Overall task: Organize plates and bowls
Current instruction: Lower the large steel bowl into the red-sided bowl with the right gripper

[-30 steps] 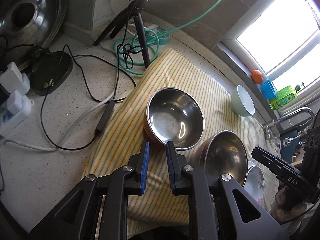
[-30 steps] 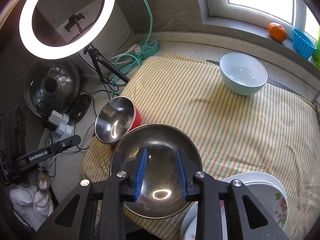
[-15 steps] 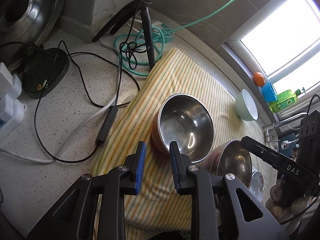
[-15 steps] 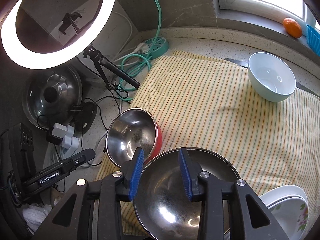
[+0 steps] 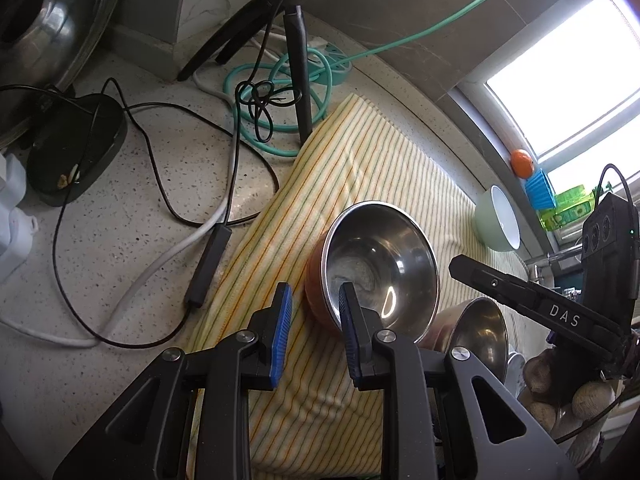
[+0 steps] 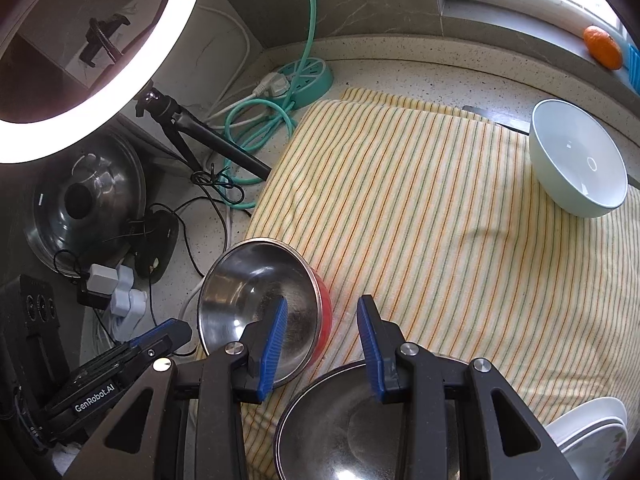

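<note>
Now both jaws have just widened slightly: left hand-held gripper (image 5: 314, 322), narrow and empty, straddles the red-sided steel bowl (image 5: 376, 268) rim, ready to grip; right hand-held gripper (image 6: 322, 344) empty

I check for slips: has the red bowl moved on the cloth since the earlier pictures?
No. The red bowl sits at the same left edge of the striped cloth; only the cameras shifted.

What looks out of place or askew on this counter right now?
The red-sided steel bowl sits tilted on the striped cloth's edge. Tangled cables sprawl across the counter beside it. Nothing looks spilled or broken.
</note>
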### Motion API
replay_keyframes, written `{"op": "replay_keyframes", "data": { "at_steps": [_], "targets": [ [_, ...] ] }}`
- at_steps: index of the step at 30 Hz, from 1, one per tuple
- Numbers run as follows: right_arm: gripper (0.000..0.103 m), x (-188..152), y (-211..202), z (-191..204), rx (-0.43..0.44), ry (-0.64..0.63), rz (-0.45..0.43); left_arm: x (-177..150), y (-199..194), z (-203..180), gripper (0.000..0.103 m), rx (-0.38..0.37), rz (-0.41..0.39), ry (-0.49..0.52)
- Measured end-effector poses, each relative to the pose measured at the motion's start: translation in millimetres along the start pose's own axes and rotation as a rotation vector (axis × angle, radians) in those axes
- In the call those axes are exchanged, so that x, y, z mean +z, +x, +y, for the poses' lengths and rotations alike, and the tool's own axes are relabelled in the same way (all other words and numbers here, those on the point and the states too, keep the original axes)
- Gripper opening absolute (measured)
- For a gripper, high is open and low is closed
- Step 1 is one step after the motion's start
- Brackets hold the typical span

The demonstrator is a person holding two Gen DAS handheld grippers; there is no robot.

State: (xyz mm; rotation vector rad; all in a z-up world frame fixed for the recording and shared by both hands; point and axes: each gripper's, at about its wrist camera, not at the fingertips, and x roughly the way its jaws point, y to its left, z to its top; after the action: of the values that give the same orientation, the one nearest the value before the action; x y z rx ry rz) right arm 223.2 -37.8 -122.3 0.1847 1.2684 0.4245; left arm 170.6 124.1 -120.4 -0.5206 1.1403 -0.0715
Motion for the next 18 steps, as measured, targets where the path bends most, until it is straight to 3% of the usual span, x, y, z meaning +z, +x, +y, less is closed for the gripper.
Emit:
{"op": "replay_keyframes", "data": {
  "at_steps": [18],
  "targets": [
    [0.032,5.6,22.1,3.9,-0.035,-0.033,0.050,3.0,11.1,-3.0,0.022,0.025,0.002,0.025]
  ]
}}
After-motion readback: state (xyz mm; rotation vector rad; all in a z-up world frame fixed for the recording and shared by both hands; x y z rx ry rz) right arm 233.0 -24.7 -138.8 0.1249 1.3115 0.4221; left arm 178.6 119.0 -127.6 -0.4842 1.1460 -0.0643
